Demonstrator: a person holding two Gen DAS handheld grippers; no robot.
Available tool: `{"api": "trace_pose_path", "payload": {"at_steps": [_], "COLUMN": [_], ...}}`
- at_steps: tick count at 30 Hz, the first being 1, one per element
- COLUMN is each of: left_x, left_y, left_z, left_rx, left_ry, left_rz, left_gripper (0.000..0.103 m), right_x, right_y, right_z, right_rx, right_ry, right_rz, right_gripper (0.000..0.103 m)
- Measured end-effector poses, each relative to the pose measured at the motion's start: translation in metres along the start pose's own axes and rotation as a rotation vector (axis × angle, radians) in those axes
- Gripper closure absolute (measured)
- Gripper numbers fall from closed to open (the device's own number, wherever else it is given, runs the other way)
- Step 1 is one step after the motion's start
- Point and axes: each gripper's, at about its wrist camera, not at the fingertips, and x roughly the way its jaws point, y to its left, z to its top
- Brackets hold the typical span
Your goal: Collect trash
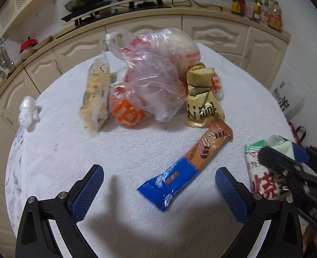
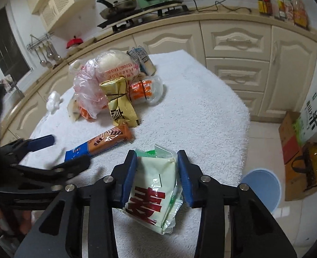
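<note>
My right gripper (image 2: pixel 156 167) is shut on a pale green wrapper with red characters (image 2: pixel 153 195), held just above the white towel-covered table (image 2: pixel 201 116); the wrapper also shows in the left wrist view (image 1: pixel 263 172). My left gripper (image 1: pixel 159 179) is open and empty, its jaws either side of a blue and brown snack bar wrapper (image 1: pixel 186 165) that lies flat on the towel; the bar also shows in the right wrist view (image 2: pixel 102 143). Behind it stands a pile of trash: a clear plastic bag (image 1: pixel 152 73), a gold packet (image 1: pixel 201 96), an orange packet (image 1: pixel 127 111), a yellowish packet (image 1: pixel 96 96).
A crumpled white plastic ball (image 1: pixel 27 111) lies at the table's left edge. A blue bin (image 2: pixel 262 187) stands on the floor right of the table, with cardboard boxes (image 2: pixel 289 142) beyond it. Kitchen cabinets (image 2: pixel 240 49) and a stove with pans (image 2: pixel 137 6) run behind the table.
</note>
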Motion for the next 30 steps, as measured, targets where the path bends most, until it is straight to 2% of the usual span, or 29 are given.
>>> {"api": "trace_pose_path", "payload": {"at_steps": [1,4,7,9,13,14,15,17,21,24,26,28,30], "left_x": [0.009,0.023,0.030,0.032,0.036,0.038,0.039,0.036,0.033,0.028,0.019,0.013,0.009], "left_y": [-0.001,0.003,0.003,0.002,0.003,0.006,0.009,0.014,0.027,0.038,0.037,0.039,0.037], "left_z": [0.002,0.006,0.007,0.006,0.000,-0.002,-0.005,-0.008,-0.021,-0.034,-0.039,-0.047,-0.053], "left_rx": [0.010,0.007,0.015,0.038,0.063,0.056,0.049,0.033,-0.009,-0.045,-0.049,-0.052,-0.053], "left_ry": [0.012,0.004,-0.017,-0.035,-0.043,-0.040,-0.038,-0.035,-0.039,-0.047,-0.056,-0.054,-0.055], "left_rz": [0.001,-0.031,-0.084,-0.111,-0.113,-0.121,-0.128,-0.124,-0.106,-0.084,-0.067,-0.075,-0.085], "left_gripper": [0.005,0.008,0.032,0.058,0.072,0.077,0.087,0.087,0.087,0.087,0.087,0.087,0.087], "right_x": [0.000,-0.001,0.000,0.000,-0.004,-0.006,-0.008,-0.009,-0.006,0.001,0.005,0.003,-0.001], "right_y": [0.002,0.008,0.015,0.015,0.016,0.017,0.017,0.021,0.032,0.044,0.050,0.050,0.047], "right_z": [-0.001,-0.007,-0.010,-0.011,-0.014,-0.016,-0.018,-0.021,-0.024,-0.028,-0.033,-0.037,-0.039], "right_rx": [-0.003,-0.011,-0.037,-0.039,-0.025,-0.020,-0.017,-0.017,-0.049,-0.111,-0.163,-0.175,-0.175], "right_ry": [-0.005,-0.025,-0.035,-0.040,-0.042,-0.042,-0.043,-0.036,-0.024,-0.011,-0.015,-0.035,-0.047], "right_rz": [-0.001,0.011,-0.017,-0.025,-0.047,-0.052,-0.060,-0.073,-0.108,-0.187,-0.243,-0.239,-0.237], "right_gripper": [0.057,0.043,0.038,0.035,0.027,0.021,0.015,0.009,0.009,0.008,0.011,0.014,0.024]}}
